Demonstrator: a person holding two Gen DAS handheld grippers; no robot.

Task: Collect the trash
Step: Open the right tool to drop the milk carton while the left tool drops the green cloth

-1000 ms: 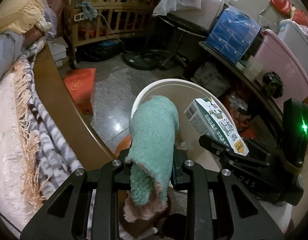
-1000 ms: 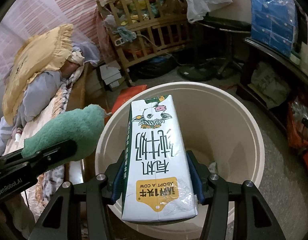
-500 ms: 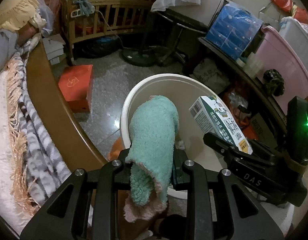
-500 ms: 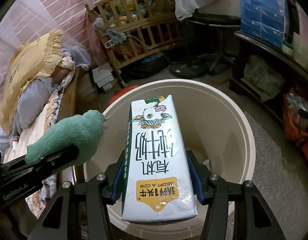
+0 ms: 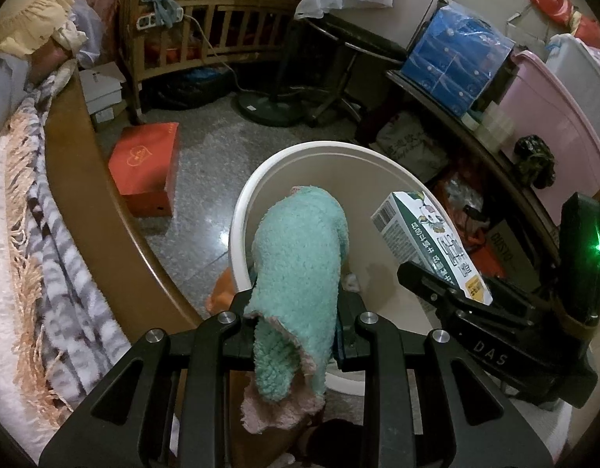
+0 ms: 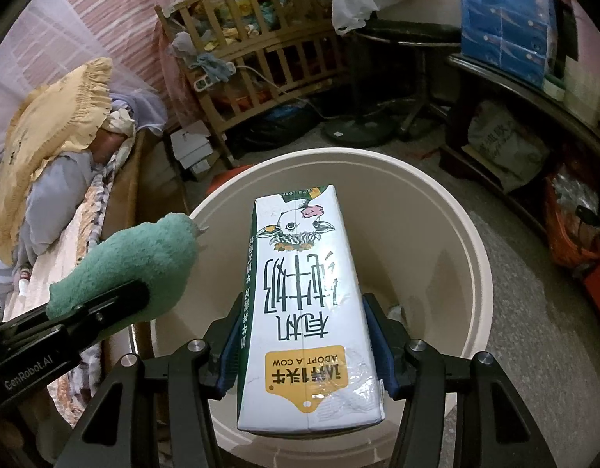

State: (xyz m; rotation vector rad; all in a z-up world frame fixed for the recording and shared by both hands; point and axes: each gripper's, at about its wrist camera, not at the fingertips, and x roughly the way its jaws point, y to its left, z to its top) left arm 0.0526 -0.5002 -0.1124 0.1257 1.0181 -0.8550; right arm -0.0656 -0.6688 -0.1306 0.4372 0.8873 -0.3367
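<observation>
My left gripper is shut on a fluffy teal cloth with a pink lining, held over the near left rim of a cream waste bin. My right gripper is shut on a white milk carton with a cow print, held above the bin's opening. The carton also shows in the left wrist view, and the cloth in the right wrist view. A few white scraps lie at the bin's bottom.
A bed with a striped blanket and wooden frame lies to the left. A red box sits on the floor. A wooden crib, a stool and a shelf with pink and blue boxes stand around.
Both grippers have moved forward and a little higher over the bin, each still holding its item. The bin sits more squarely under them.
</observation>
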